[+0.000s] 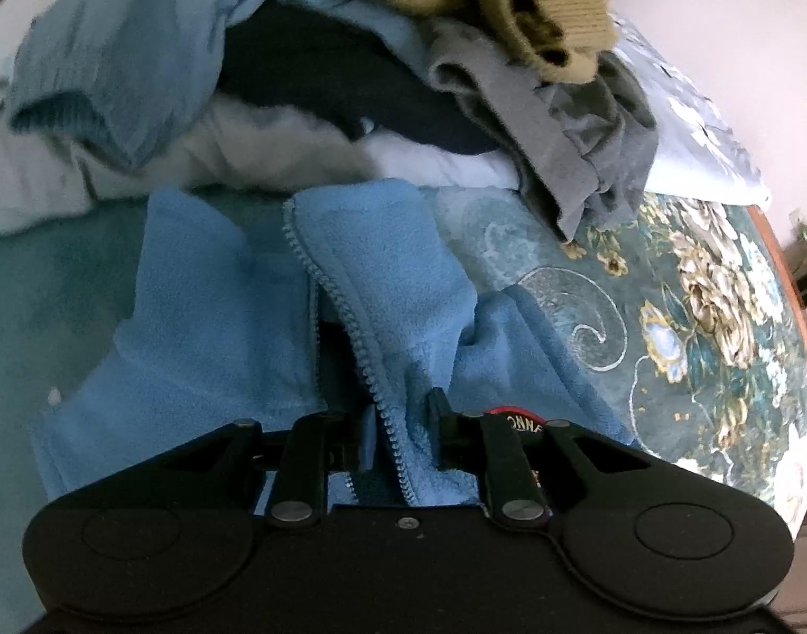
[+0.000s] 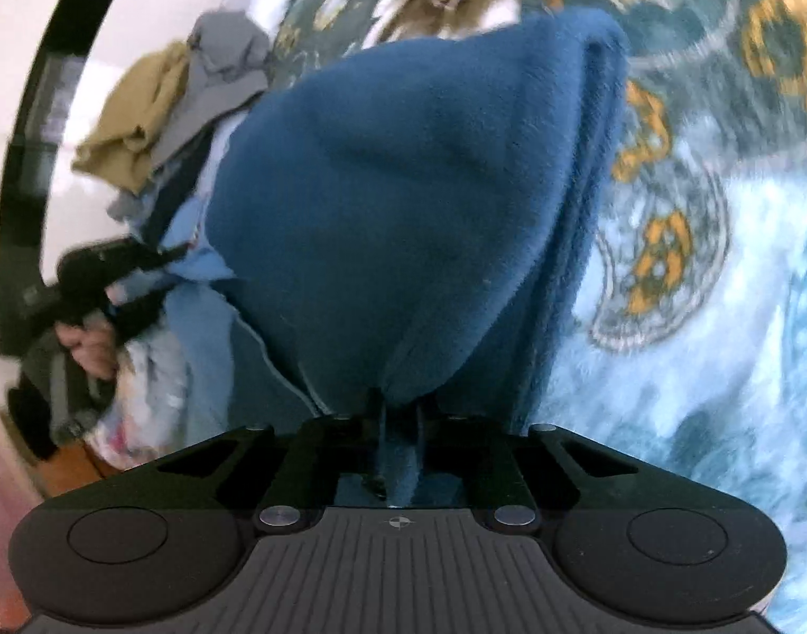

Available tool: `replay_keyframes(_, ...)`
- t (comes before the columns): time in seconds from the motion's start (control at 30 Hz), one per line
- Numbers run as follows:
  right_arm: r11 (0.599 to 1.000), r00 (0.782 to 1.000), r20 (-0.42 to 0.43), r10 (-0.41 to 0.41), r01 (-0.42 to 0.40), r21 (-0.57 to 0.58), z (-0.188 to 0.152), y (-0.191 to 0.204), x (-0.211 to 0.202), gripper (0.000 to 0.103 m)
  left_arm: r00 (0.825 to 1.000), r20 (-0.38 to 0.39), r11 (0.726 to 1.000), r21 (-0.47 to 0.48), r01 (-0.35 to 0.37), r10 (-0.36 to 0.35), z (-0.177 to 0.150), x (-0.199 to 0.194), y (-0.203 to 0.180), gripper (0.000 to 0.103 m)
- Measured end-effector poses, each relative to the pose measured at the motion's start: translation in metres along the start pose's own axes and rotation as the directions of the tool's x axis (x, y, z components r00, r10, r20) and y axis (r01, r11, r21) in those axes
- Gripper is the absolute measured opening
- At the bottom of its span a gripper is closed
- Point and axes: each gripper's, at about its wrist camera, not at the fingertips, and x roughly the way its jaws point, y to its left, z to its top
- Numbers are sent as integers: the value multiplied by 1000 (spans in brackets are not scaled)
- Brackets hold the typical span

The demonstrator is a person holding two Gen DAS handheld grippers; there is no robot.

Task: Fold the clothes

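Two tongs: both were pinching the same blue fleece jacket (image 1: 382, 285), one at each end of it.
Left tongs (image 1: 398, 449): pressed together on the jacket's zipper edge (image 1: 350, 317), fleece bunched between the jaws.
Right tongs (image 2: 398, 422): pressed together on a gathered fold of the jacket, which rose ahead of them in a dark blue drape (image 2: 403, 185).
Where the jacket lay: partly lifted, partly resting on the bed's floral cover (image 1: 694, 290); in the left wrist view its open front ran away from the tongs toward the pile.
Long axis: it seemed to run between the two tongs; in the right wrist view the left tongs (image 2: 139, 269) and the person's hand (image 2: 91, 348) showed off to the left, at the jacket's other end.
Which is nearer: neither, as each already held its own end.
Coming move, as a judgement: any fold would turn on swinging one held end across to the other along that axis; how far the folding stood cannot be told.
Farther off: a loose pile of clothes (image 1: 308, 79), light blue, navy, white, grey, with a mustard knit (image 1: 551, 5) on top.
Farthest: a pale wall (image 1: 720, 10).
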Motion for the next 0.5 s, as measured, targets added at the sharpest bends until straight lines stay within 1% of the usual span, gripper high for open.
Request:
replay_keyframes(0.03, 999, 1000, -5, -16, 16, -37, 0, 5, -5, 8, 1000, 11, 1000, 23, -9, 8, 0, -3, -4, 12)
replay_keyframes(0.1, 997, 1000, -8, -29, 29, -74, 1, 13, -17, 7, 999, 40, 997, 71, -32, 29, -1, -11, -13, 9)
replay_keyframes(0.2, 994, 999, -16, -30, 28, -105, 1, 21, -37, 7, 996, 79, 991, 130, -39, 29, -4, -28, -25, 8)
replay_keyframes(0.23, 993, 999, -24, -31, 28, -112, -1, 23, -44, 7, 996, 81, 989, 143, -43, 32, -5, -31, -26, 8)
replay_keyframes(0.3, 993, 998, -43, -42, 37, -116, -7, 22, -49, 7, 996, 64, 984, 167, -66, 56, -8, -30, -26, 8)
replay_keyframes(0.43, 992, 996, -57, -63, 56, -115, -12, 17, -43, 7, 989, 14, 972, 181, -149, 149, -23, -7, -11, 8)
replay_keyframes(0.5, 991, 995, -63, -73, 66, -114, -13, 15, -39, 7, 988, 12, 978, 136, -157, 156, -27, 0, -1, 9)
